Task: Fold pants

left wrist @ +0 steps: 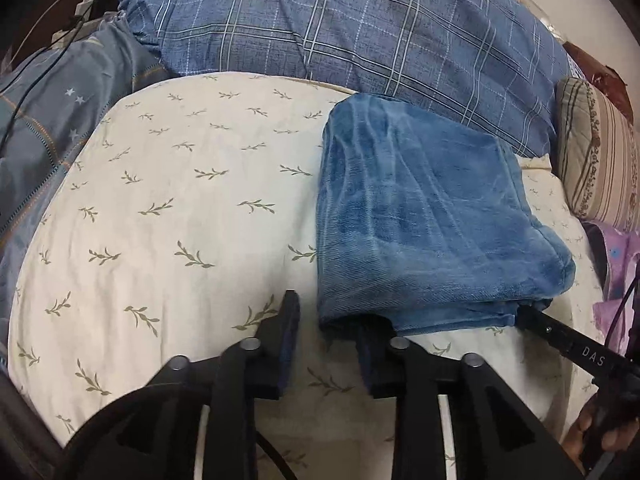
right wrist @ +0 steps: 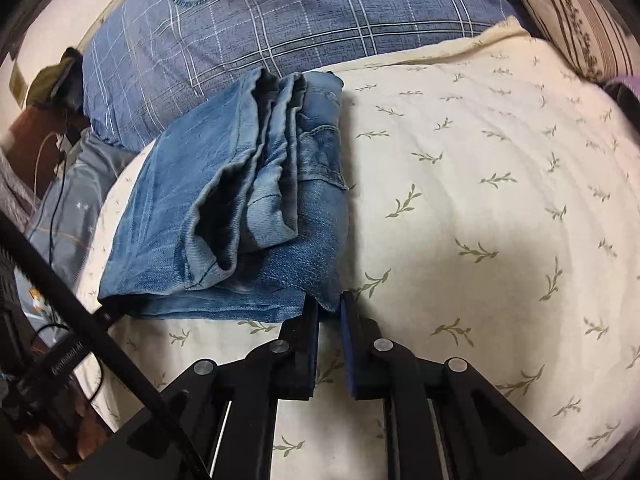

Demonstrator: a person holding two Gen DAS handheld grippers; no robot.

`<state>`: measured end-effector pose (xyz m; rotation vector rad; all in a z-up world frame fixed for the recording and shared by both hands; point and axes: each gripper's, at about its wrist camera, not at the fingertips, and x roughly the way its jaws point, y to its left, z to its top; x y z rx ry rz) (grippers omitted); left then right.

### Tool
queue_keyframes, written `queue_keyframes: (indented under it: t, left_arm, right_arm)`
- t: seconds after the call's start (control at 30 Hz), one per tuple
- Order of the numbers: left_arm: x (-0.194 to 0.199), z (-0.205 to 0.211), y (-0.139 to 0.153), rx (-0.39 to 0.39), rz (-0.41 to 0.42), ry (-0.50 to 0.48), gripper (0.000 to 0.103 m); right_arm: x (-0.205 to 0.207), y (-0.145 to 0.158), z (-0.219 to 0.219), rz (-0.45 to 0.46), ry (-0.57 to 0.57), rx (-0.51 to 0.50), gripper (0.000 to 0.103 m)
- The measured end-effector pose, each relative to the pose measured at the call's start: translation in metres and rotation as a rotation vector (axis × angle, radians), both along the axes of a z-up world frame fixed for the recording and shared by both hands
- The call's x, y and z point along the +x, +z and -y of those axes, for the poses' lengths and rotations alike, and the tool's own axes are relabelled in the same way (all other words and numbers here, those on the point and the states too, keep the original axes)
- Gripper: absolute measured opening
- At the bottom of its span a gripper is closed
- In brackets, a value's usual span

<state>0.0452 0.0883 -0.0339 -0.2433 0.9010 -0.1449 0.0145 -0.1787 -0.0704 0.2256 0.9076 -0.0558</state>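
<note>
Cream bedding (left wrist: 168, 208) printed with small olive leaf sprigs covers the bed, and one large blue plaid pillow (left wrist: 360, 40) with a round crest lies along its far edge, with a striped cushion (left wrist: 600, 152) at one end and a grey-blue quilt with stars (left wrist: 52, 120) at the other. One pair of blue denim pants (left wrist: 420, 220) lies on the cream bedding, just in front of the plaid pillow, folded into a thick, roughly rectangular bundle. From the right wrist view the stacked layers show along one side: several folded edges, a hem opening that gapes, and faded wash marks on the fabric (right wrist: 224, 208). Two grippers are at the near edge of the bundle. The left gripper (left wrist: 328, 328) has its jaws spread apart, with one padded finger tucked under the near corner of the pants and the other resting out on the bare bedding; it has hold of nothing that can be seen. The right gripper (right wrist: 330, 312) has its jaws narrowly parted, a slim gap between the pads, with a corner of the denim hanging at the fingertips; whether the pads pinch that corner cannot be told. A dark cable (left wrist: 24, 92) trails across the quilt at the side of the bed.
</note>
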Motion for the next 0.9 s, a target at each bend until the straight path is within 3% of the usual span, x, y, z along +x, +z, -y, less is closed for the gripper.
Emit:
queue_keyframes:
  t: [0.13,0.23,0.3,0.33,0.43,0.53,0.6,0.67,0.77,0.87,0.9]
  left_arm:
    - [0.001,0.001,0.0,0.008,-0.001,-0.005,0.035]
    - [-0.002,0.001,0.004,-0.018,0.022,-0.001,0.034]
    - [-0.001,0.002,0.003,-0.017,0.026,0.003,0.034]
    - [0.002,0.004,0.0,-0.016,0.014,0.002,0.027]
    - [0.007,0.005,-0.007,-0.012,-0.007,0.019,0.009]
    - [0.0,0.003,0.005,-0.002,0.038,0.034,0.005]
    - [0.001,0.005,0.003,0.023,0.035,0.031,0.005]
    - [0.004,0.008,-0.008,0.038,0.001,0.032,0.005]
    - [0.002,0.015,-0.005,0.078,0.025,0.022,0.006]
    - [-0.003,0.01,0.0,0.042,0.0,0.004,0.01]
    - [-0.006,0.008,0.002,0.022,-0.015,-0.006,0.016]
  right_arm:
    - [0.002,0.0,0.006,-0.009,0.002,0.034,0.013]
    - [0.001,0.006,0.007,0.015,0.0,0.049,0.02]
    - [0.0,0.011,0.007,0.051,-0.007,0.04,0.042]
    - [0.0,0.011,0.007,0.051,-0.013,0.031,0.042]
    - [0.006,0.007,0.001,0.026,0.011,-0.01,0.016]
    - [0.0,0.017,-0.011,0.061,0.032,-0.088,0.007]
    - [-0.002,0.02,-0.017,0.069,0.048,-0.121,0.007]
    - [0.004,0.01,-0.014,0.018,0.035,-0.123,0.007]
    - [0.007,0.005,-0.013,-0.004,0.03,-0.133,0.007]
    - [0.0,0.012,-0.012,0.016,0.038,-0.12,0.01]
    - [-0.004,0.015,-0.009,0.018,0.036,-0.087,0.013]
